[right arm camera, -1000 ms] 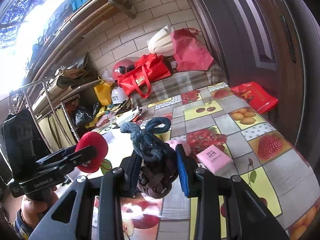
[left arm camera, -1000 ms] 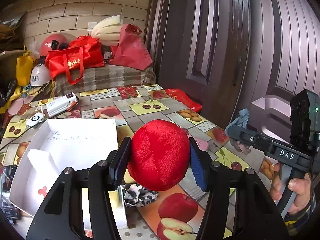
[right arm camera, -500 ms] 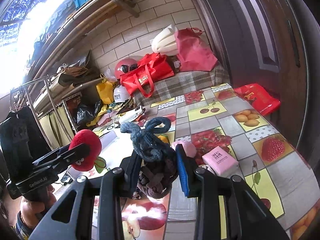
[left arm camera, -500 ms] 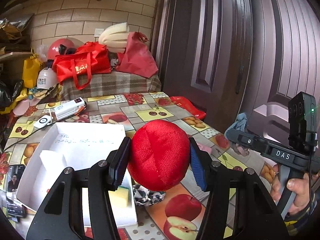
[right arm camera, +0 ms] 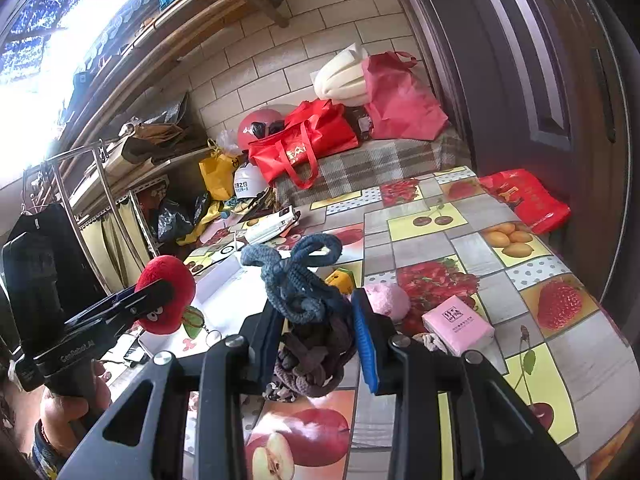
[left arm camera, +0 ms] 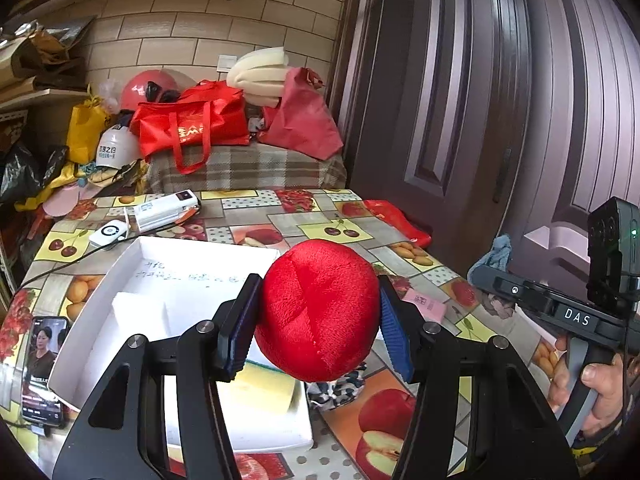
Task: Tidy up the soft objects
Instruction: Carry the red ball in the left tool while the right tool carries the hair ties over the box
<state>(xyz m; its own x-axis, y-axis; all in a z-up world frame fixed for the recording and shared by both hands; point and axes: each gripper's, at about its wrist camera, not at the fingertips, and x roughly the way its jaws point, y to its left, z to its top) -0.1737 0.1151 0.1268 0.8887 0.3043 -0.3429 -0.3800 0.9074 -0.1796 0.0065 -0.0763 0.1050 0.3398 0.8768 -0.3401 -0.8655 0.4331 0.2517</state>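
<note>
Blue-padded left gripper (left arm camera: pixel 316 326) clamped a round red plush toy (left arm camera: pixel 318 312) above the shallow white cardboard box (left arm camera: pixel 120 264), right gripper (right arm camera: pixel 316 334) clamped a knotted blue-brown rope toy (right arm camera: pixel 300 292); lowering and releasing likely came next.

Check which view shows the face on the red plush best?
Right wrist view. There the red plush, clamped in the left gripper, shows its eyes from the side. The left wrist view shows only its plain seamed back, no face.
</note>
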